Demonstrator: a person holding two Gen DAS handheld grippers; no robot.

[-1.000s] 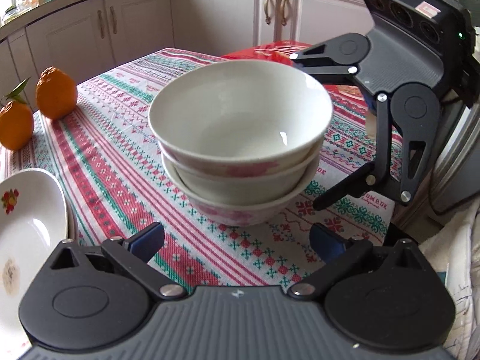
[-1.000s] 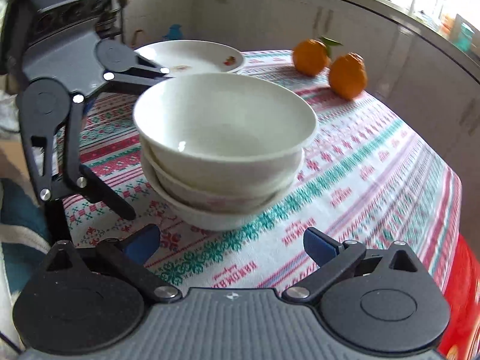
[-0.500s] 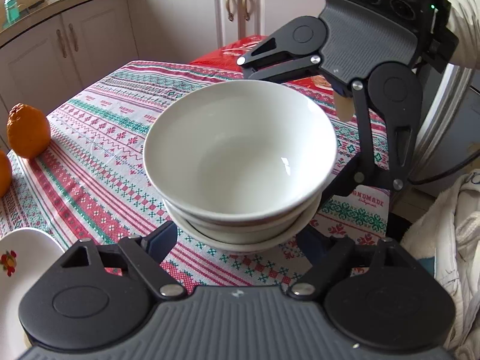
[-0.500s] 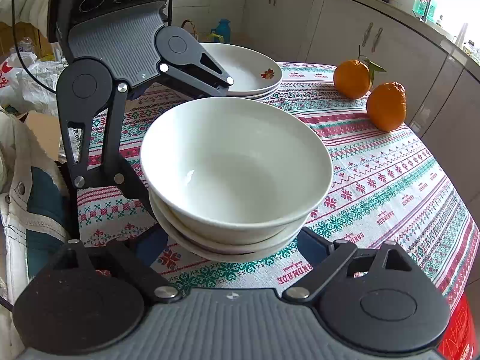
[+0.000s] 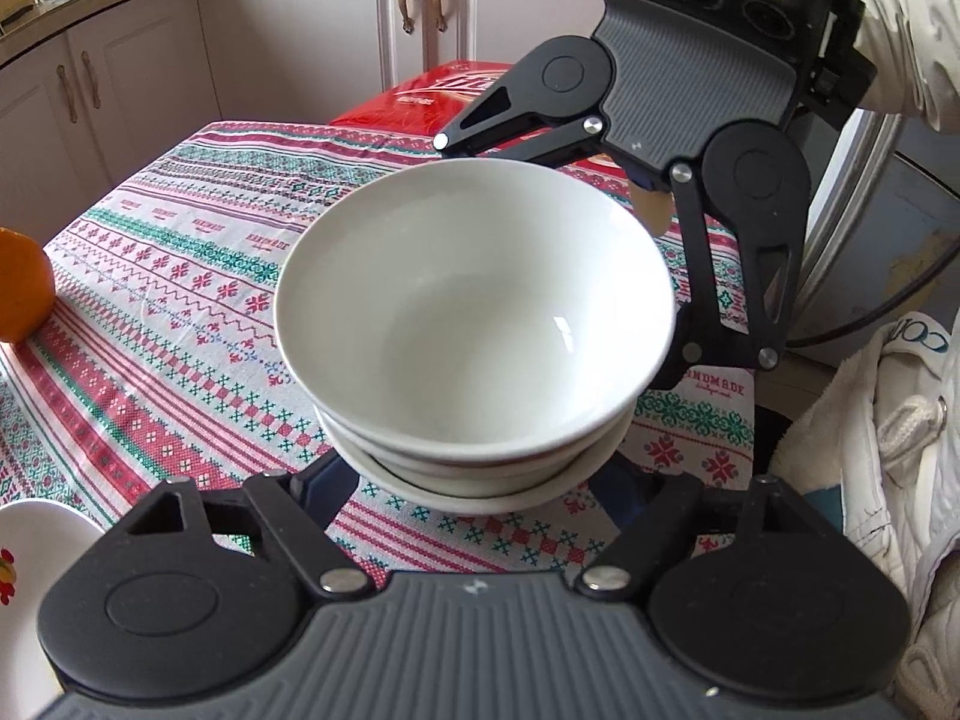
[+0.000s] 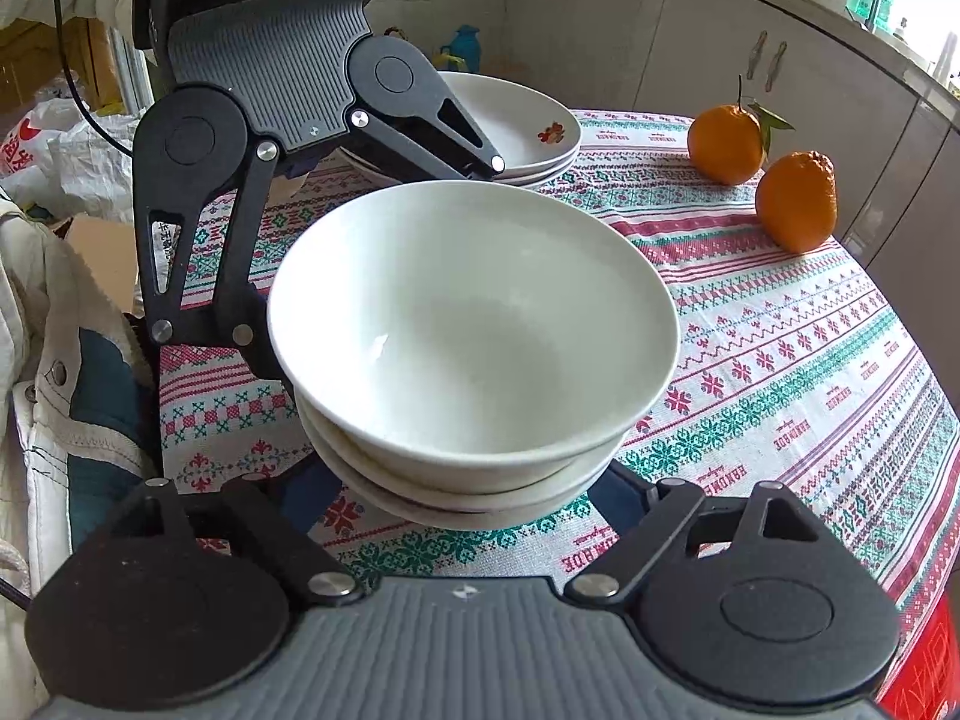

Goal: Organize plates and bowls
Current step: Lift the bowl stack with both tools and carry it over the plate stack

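Note:
A stack of three white bowls fills the middle of both wrist views. My left gripper is open, its fingers spread to either side of the stack's base; fingertips are hidden under the bowls. My right gripper is open in the same way from the opposite side. Each gripper shows in the other's view, behind the stack. Whether the stack rests on the tablecloth or is lifted, I cannot tell. A stack of white flowered plates sits behind the left gripper.
A patterned tablecloth covers the round table. Two oranges lie at its far side. A red box stands beyond the table edge near white cabinets. The rim of the plates shows at lower left.
Both grippers have closed in on the bowl stack and risen, so I look down into the top bowl. Fingertips now sit under the stack's sides.

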